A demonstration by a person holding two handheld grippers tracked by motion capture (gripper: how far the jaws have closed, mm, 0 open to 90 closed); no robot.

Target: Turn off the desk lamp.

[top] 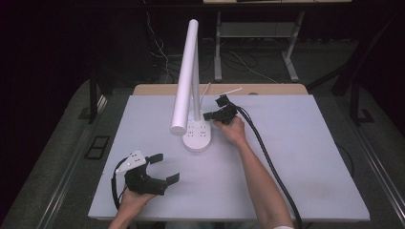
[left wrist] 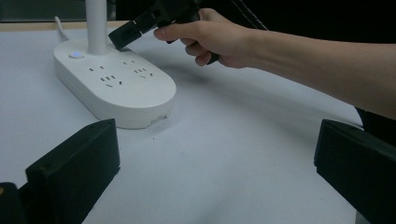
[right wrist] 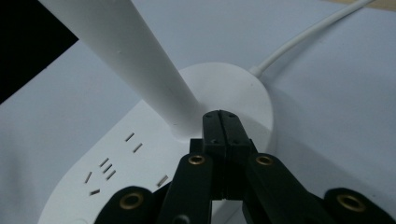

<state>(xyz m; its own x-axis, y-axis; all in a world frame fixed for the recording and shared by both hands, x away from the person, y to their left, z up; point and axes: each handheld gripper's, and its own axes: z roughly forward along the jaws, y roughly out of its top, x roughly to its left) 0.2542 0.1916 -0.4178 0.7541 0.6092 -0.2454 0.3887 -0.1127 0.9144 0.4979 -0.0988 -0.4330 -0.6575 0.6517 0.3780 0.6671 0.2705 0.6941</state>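
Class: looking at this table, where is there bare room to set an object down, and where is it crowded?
Free: the table's right side beyond the right forearm, and its far left corner. Crowded: the middle, around the lamp base and right gripper; the left gripper takes the near left.

Dark room; grey floor [top: 52,157], desk legs [top: 218,52] behind the table [top: 305,157]

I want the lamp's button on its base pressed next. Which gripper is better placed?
Right. The right gripper, jaws shut, is at the lamp base beside the stem; the left gripper sits open, well short of it.
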